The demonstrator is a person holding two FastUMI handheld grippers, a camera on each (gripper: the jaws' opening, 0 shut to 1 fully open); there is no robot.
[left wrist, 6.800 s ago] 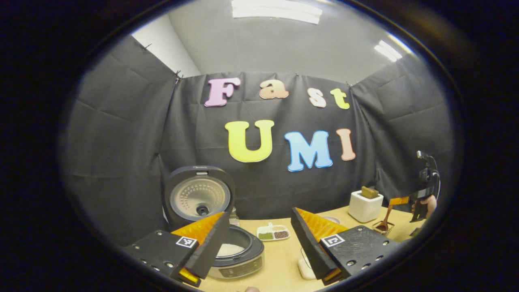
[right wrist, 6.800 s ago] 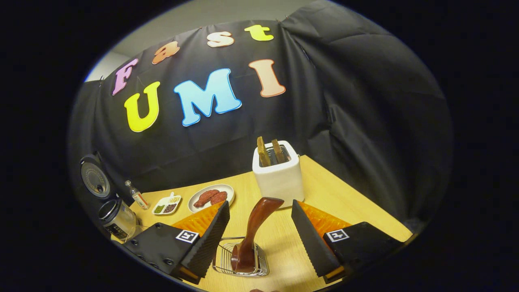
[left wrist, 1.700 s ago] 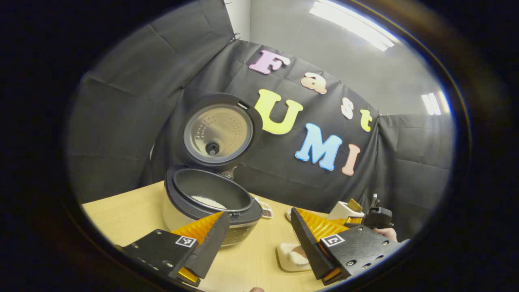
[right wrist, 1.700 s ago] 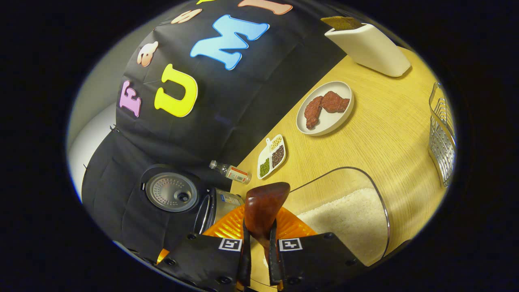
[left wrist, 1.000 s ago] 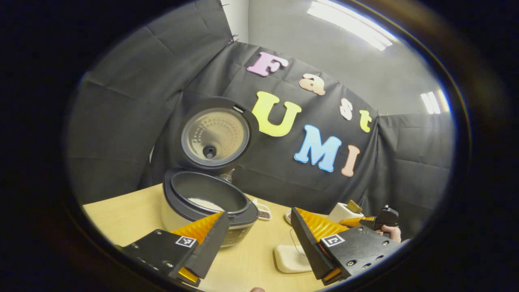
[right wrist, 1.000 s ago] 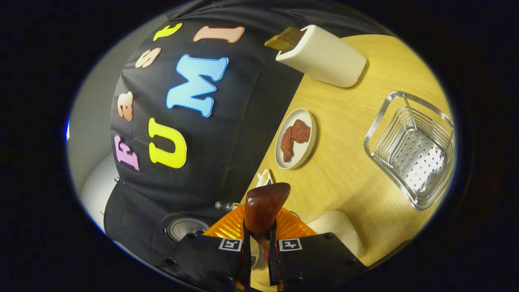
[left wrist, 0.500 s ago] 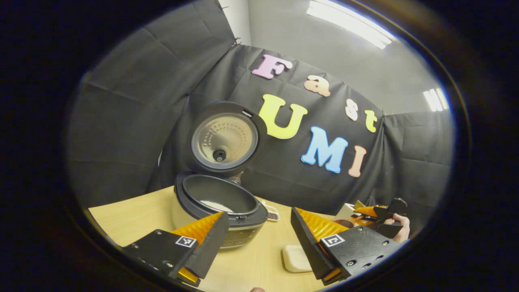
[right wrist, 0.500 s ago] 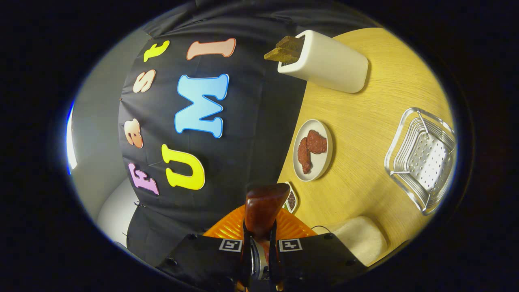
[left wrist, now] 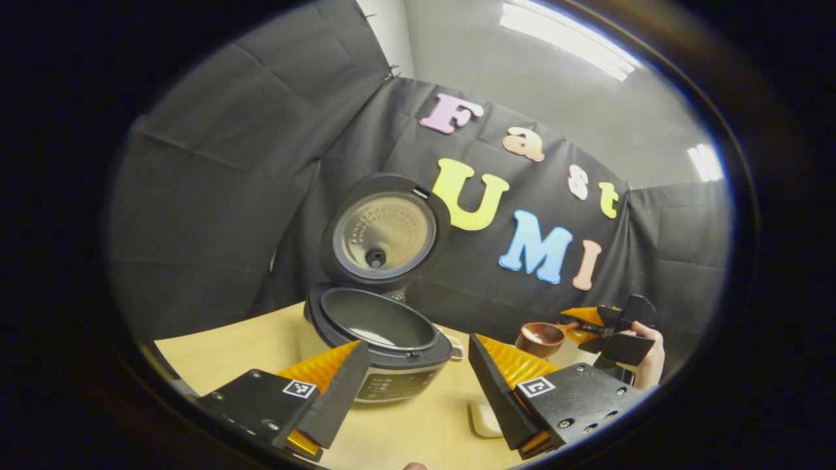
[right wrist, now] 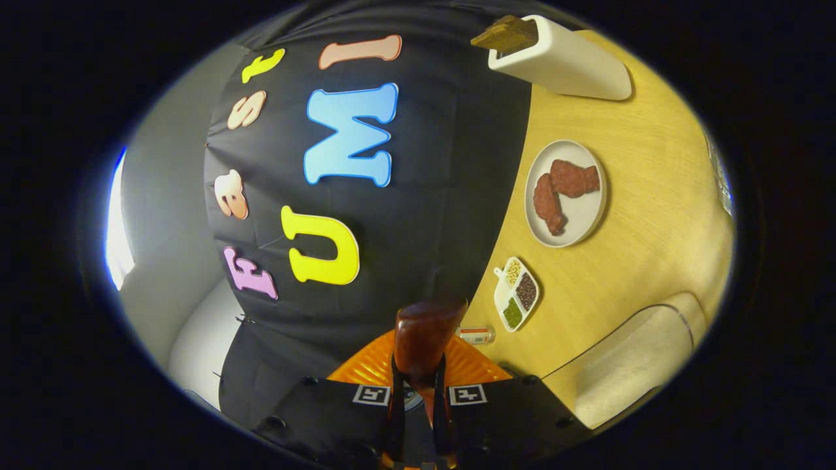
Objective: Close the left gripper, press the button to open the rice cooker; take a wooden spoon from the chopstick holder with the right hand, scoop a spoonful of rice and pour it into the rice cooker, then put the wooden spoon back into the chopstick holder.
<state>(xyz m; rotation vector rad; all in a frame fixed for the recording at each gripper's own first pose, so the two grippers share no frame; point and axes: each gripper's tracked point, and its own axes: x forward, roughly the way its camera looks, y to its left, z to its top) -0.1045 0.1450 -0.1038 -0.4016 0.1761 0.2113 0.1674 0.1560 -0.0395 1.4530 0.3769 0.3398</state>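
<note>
The rice cooker (left wrist: pixel 382 356) stands open on the wooden table, its round lid (left wrist: pixel 384 230) upright and some white rice in the dark inner pot. My left gripper (left wrist: pixel 418 369) hovers in front of it, open and holding nothing. In the left gripper view, my right gripper (left wrist: pixel 604 326) is in the air to the cooker's right, held by a hand (left wrist: pixel 650 359). It carries the wooden spoon (left wrist: pixel 541 337) level, bowl toward the cooker. In the right gripper view, my right gripper (right wrist: pixel 418 398) is shut on the spoon's dark handle (right wrist: pixel 426 336). I cannot tell if rice is in the bowl.
A clear container of rice (right wrist: pixel 637 365) sits below and right of my right gripper. Farther off are a divided dish of grains (right wrist: pixel 516 294), a small bottle (right wrist: pixel 475 335), a plate of meat (right wrist: pixel 565 192) and a white toaster (right wrist: pixel 565 62). The wire chopstick holder (right wrist: pixel 720 175) shows as a sliver.
The right gripper has lifted the spoon out of the rice container and carried it up and toward the cooker. The left gripper stayed open, its view shifting slightly.
</note>
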